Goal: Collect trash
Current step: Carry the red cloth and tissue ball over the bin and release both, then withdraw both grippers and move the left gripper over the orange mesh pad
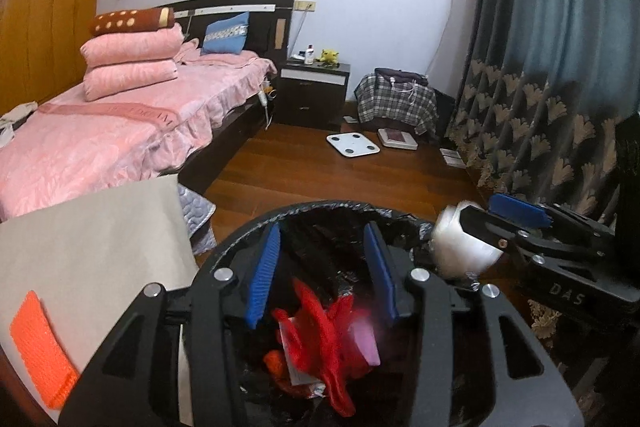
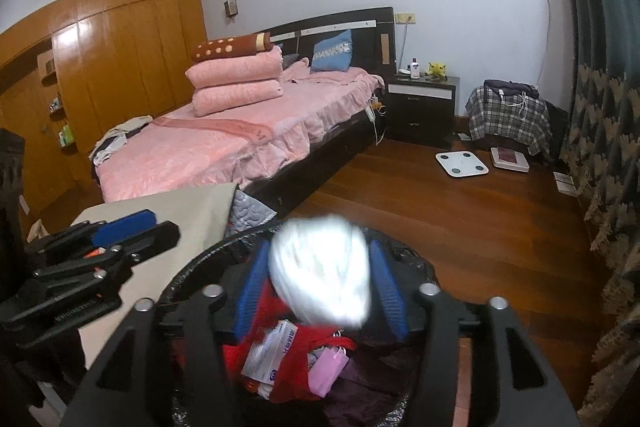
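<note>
White wad point(image 2: 320, 271) in right hand-held gripper point(image 2: 320, 287), over bin point(image 2: 192, 267)

On the black body of my right gripper point(image 1: 476, 223), just beside the trash bin point(image 1: 240, 247), I can read the raised letters "DAS". Inside that bin, a white packet point(image 2: 268, 351) lying on the red trash carries blue print, but it is too small and blurred for me to read.
</note>
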### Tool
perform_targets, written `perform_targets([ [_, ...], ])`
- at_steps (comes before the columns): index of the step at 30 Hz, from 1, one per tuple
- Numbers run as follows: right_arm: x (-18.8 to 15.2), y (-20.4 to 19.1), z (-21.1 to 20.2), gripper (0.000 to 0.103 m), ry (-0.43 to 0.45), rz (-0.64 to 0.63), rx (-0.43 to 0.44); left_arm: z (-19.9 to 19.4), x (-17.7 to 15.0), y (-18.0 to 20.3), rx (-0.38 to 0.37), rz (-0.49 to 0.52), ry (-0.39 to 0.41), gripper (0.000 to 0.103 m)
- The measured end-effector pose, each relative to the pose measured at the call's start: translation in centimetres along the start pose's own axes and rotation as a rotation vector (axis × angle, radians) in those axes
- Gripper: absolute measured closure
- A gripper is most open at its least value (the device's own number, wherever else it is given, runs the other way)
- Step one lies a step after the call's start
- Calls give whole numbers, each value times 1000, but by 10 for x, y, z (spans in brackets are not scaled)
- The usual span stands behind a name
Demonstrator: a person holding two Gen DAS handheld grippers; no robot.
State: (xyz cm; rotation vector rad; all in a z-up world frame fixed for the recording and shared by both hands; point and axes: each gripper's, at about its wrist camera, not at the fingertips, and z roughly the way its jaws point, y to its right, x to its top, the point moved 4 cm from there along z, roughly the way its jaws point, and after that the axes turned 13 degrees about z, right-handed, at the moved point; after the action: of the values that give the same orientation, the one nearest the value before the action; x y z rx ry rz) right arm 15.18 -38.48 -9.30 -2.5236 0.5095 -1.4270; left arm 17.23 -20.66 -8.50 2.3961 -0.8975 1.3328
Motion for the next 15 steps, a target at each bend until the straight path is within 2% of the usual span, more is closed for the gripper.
perform_targets([
  [2,0,0,1,36,0,1,-6,-1,-2,-5,14,-6,-2,48],
  [4,-1,0,0,26,5,2,-9,-4,-3,-11,28,-14,-2,43],
  [6,-1,-2,-2,12,20,4,-13,-7,-3,-15,49,-13,-1,35],
  [8,-1,-3,-3,7,26,3,-11,-12,-3,-19,78,-4,1,28],
  [11,-1,-7,-5,6,26,3,1,-21,-4,-27,111,-2,5,19],
  [15,-1,-14,-6,6,23,10,16,-34,-6,-41,140,-22,6,15],
])
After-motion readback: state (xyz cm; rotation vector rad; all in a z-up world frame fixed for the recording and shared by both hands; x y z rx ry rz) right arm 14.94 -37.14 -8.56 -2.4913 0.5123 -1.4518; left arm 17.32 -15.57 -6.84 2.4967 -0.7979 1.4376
